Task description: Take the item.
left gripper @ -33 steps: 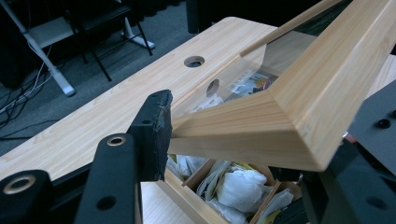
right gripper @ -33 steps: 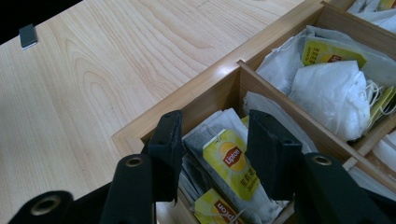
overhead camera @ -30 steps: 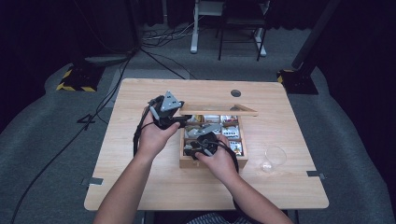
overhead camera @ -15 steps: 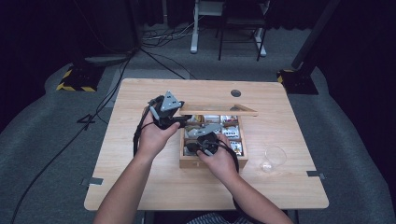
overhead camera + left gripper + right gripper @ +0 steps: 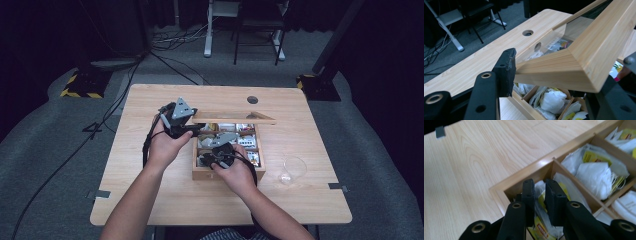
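A wooden tea box (image 5: pixel 220 173) sits mid-table, its compartments full of white and yellow tea bags (image 5: pixel 594 173). Its windowed lid (image 5: pixel 235 118) is raised. My left gripper (image 5: pixel 192 127) is shut on the lid's wooden corner (image 5: pixel 599 37), the left pad (image 5: pixel 507 72) pressed against the frame. My right gripper (image 5: pixel 212 156) points down into the box's near-left compartment (image 5: pixel 529 173). Its jaws (image 5: pixel 539 190) have just been opening and now stand a narrow slit apart. Tea bags lie below the tips; none is pinched.
A clear plastic cup (image 5: pixel 292 169) stands on the table right of the box. A cable hole (image 5: pixel 252 99) is near the far edge. Bare wood lies left of the box (image 5: pixel 461 170). Tape marks (image 5: pixel 101 194) sit near the front corners.
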A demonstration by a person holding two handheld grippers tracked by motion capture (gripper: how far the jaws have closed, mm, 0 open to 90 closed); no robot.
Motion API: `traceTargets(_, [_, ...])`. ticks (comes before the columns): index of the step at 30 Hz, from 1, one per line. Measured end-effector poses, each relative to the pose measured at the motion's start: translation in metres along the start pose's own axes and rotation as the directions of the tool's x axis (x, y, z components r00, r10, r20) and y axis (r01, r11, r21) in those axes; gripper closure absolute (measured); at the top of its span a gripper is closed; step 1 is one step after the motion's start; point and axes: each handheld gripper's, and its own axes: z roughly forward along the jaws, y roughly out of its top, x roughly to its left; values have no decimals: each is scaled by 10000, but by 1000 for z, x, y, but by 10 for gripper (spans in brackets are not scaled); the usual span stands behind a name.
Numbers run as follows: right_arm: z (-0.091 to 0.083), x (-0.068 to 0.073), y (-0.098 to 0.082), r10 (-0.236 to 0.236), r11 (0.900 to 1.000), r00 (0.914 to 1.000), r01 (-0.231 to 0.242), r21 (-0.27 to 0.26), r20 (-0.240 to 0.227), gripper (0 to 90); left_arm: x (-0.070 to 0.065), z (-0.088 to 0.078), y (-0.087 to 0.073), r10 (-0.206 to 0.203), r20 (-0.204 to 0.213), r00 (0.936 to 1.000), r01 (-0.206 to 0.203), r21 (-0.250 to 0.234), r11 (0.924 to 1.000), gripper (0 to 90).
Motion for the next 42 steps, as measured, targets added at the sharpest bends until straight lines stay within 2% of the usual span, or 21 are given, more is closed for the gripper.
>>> traceTargets(3, [3,-2,-2,19,9999,10000,-19,114,-2,753,0,0,0,17,4,10000,-17,5,10000,488])
traceTargets(9, [3,-4,-2,-18,10000,10000,18,67,51,871,0,0,0,-9,8,10000,9,-2,10000,488])
traceTargets(19, [-7,-2,2,-137,9991,9996,145,-390,231,890,0,0,0,-11,6,10000,11,-11,10000,488])
traceTargets(31, [-31,-1,11,-22,9928,9997,51,-1199,243,890,1,1,0,-50,50,10000,50,-12,10000,487])
traceTargets(42, [-62,-2,14,85,9866,9997,-45,-1630,239,890,1,3,2,10,76,10000,-10,106,9999,487])
